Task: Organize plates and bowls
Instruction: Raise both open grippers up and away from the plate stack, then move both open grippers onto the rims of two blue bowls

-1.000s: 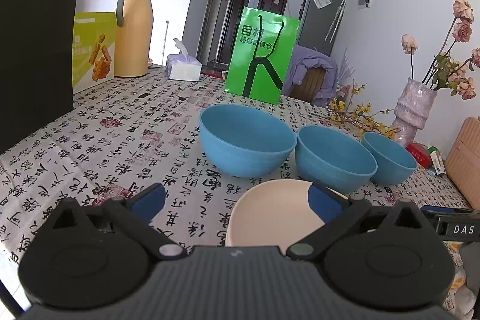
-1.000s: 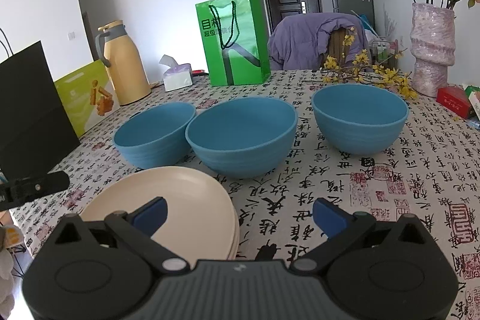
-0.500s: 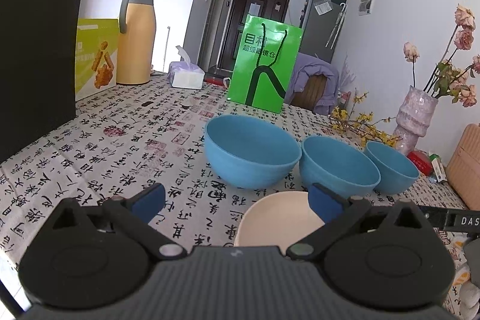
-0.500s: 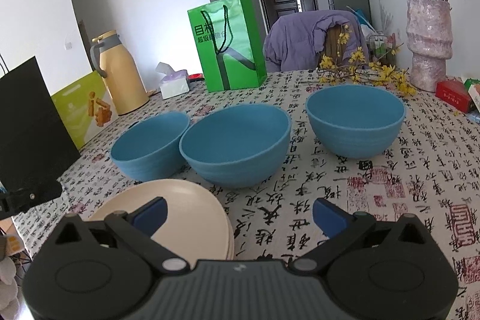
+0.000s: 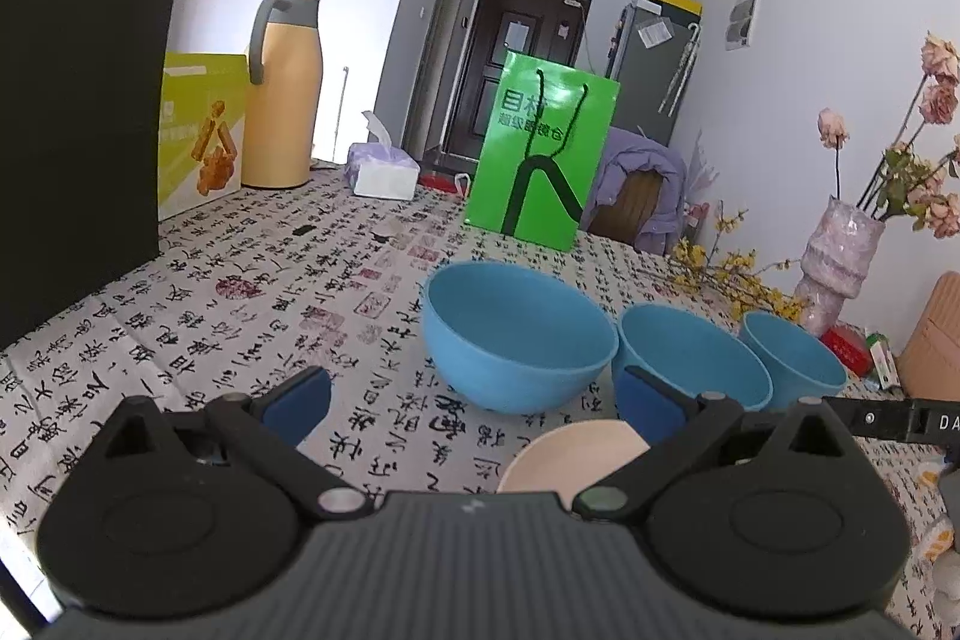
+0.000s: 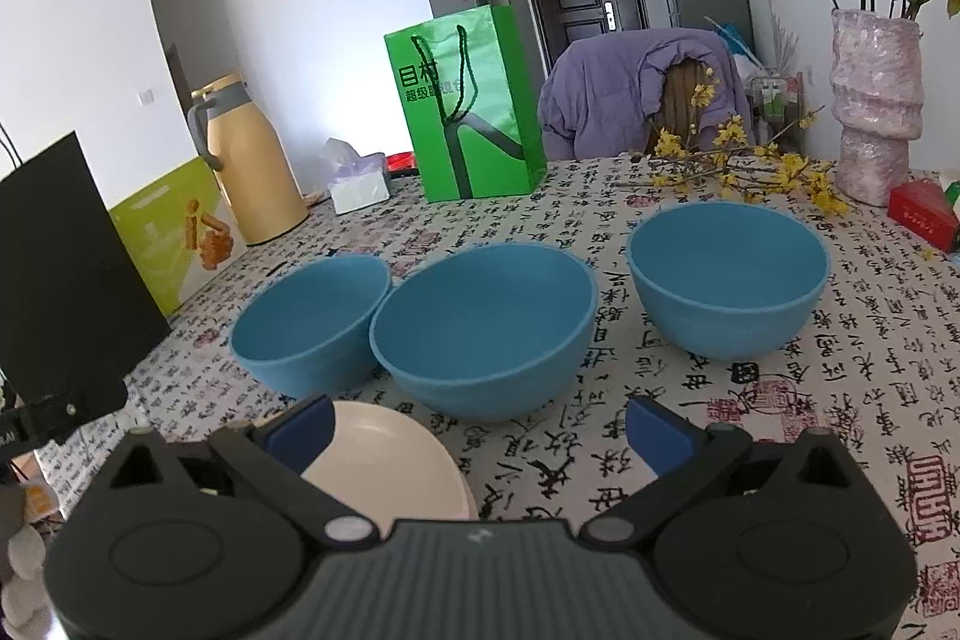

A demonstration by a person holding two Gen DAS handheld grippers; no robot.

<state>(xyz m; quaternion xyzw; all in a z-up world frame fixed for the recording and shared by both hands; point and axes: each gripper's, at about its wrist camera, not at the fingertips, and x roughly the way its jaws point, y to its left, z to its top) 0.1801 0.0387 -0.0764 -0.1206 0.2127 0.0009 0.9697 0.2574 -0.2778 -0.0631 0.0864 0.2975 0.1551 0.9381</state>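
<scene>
White-walled room, dark panelled door at back. Tablecloth [image 6: 750,400] white, matte, printed all over with black calligraphy and red seal stamps; creased near the left edge.

Landmark: middle blue bowl [image 6: 483,328], round, deep, smooth matte finish, thin rim, upright on the cloth. Left blue bowl [image 6: 309,325] just beside it, rims touching or nearly so; cannot tell which. Right blue bowl [image 6: 726,277] set apart from it, cloth showing between; faint horizontal ridges on its outer wall. Same three bowls in a receding row in the left wrist view, nearest one [image 5: 519,334] largest.

Cream plates [image 6: 384,463] in front of the landmark bowl and slightly left, flat, round, satin surface, stacked edge visible; partly hidden by gripper body.

Behind the landmark bowl: glossy green paper bag [image 6: 465,109] with dark cord handles, standing upright. Farther left: tan thermos jug [image 6: 252,160] with grey handle, tissue pack [image 6: 357,181]. Beyond the right bowl: lumpy pink vase [image 6: 873,109] with dried roses, yellow-blossomed twigs lying on the cloth.

Left gripper [image 5: 474,403]: jaws spread wide, blue pads, nothing between, above cloth near the plates. Right gripper [image 6: 477,430]: jaws likewise spread wide, empty, left pad over the plate rim.
</scene>
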